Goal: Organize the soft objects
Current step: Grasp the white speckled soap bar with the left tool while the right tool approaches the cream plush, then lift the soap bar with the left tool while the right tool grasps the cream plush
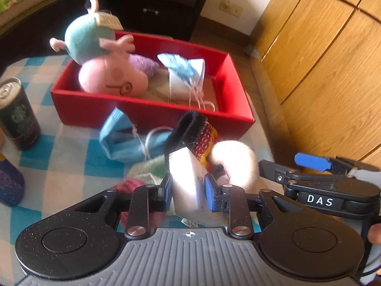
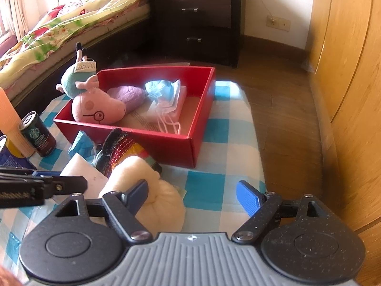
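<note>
My left gripper (image 1: 188, 186) is shut on a white sponge block (image 1: 187, 178), held above the checkered cloth; it also shows in the right wrist view (image 2: 83, 171). A striped knit sock (image 1: 200, 138) and a cream plush roll (image 1: 238, 164) lie just beyond it. My right gripper (image 2: 193, 197) is open, its left finger against the cream roll (image 2: 157, 197), nothing gripped. The red box (image 2: 166, 143) holds a pink pig plush (image 2: 95, 107), a purple cloth (image 2: 128, 95) and face masks (image 2: 166, 95). A blue mask (image 1: 121, 140) lies in front of the box.
A dark drink can (image 1: 17, 114) stands at the left on the blue-checkered tablecloth (image 2: 226, 143). Green and pink knit pieces (image 1: 142, 174) lie under my left gripper. A wooden wardrobe (image 2: 345, 95), a dark nightstand (image 2: 197, 23) and a bed (image 2: 59, 28) surround the table.
</note>
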A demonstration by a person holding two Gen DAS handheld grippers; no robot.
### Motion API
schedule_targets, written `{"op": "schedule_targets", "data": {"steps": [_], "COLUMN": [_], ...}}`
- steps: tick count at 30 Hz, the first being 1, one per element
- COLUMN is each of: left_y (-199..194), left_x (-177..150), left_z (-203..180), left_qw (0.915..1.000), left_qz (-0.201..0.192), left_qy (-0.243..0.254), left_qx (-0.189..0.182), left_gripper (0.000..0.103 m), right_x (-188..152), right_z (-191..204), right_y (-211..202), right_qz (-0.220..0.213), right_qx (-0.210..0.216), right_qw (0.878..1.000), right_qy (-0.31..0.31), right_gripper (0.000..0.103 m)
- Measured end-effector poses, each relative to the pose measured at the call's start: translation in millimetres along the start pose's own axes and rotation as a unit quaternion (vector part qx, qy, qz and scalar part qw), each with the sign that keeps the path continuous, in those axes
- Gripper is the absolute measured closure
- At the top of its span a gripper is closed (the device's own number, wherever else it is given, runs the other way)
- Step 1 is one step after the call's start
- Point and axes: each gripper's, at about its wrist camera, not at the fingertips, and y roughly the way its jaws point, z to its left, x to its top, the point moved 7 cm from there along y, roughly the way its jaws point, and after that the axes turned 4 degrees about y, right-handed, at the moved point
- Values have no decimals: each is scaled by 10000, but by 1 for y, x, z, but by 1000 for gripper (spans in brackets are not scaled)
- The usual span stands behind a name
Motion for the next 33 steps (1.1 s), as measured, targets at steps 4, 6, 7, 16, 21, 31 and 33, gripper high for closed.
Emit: {"op": "schedule_targets", "data": {"steps": [4,6,7,16,21,31,33], "left_y": [5,11,14,-11,-29,-41,-41], "left_x": [-1,-4,-6,5,15,18,17], "left_z": [-4,-5,-6,-2,14,31,32], "left_qw": [9999,9998,9997,9997,9987,9977,9977], "left_qz": [50,168,228,-163,-383,-443,-440], "left_qy": [97,31,9,-35,-288,-478,-487], "left_qx": [40,-52,-96,-193,-174,-173,-196], "left_gripper": [68,63,63,77,77,76,76], "right_x": [-1,-1,-1,1,-3,-15,-18], "right_z": [0,-3,-4,-6,0,45,51], "right_y": [0,1,1,0,1,-6,2], "right_qz": [14,21,27,51,136,70,120], "right_qx": [4,6,-11,22,137,1091,1137], "right_qw": [10000,10000,10000,10000,9997,9849,9837], "right_qy": [-48,5,19,1,-125,-1342,-1390], "right_gripper": [43,42,42,41,40,29,29]}}
